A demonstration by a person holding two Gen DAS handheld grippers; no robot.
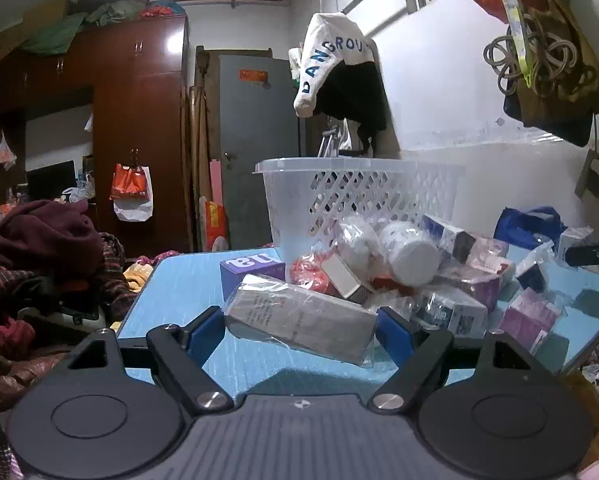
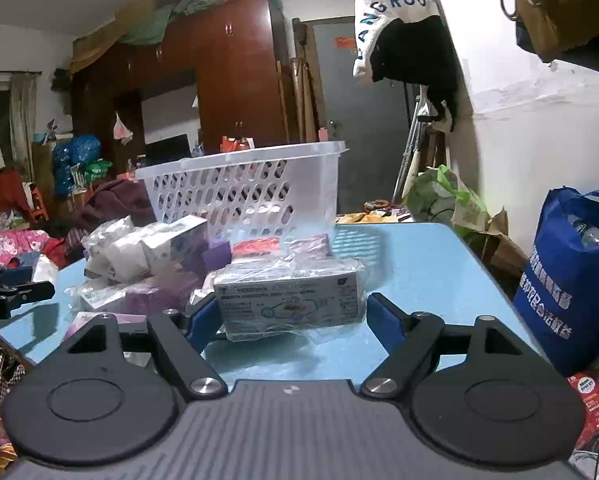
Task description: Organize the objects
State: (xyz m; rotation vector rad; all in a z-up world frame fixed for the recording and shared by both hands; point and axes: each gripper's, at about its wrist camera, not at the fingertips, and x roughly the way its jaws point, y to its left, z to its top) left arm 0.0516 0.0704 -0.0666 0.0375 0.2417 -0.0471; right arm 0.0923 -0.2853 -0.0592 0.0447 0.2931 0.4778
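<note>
A grey box in clear plastic wrap lies tilted between the blue pads of my left gripper, which press on both its ends. In the right wrist view, my right gripper is shut on another plastic-wrapped box with a printed label, just above the blue table. Behind both boxes lies a pile of wrapped boxes with a white bottle among them. A white lattice basket stands at the back of the table.
A purple box sits beside the pile. A heap of clothes lies left of the table. A blue bag stands against the wall to the right. A jacket hangs above the basket.
</note>
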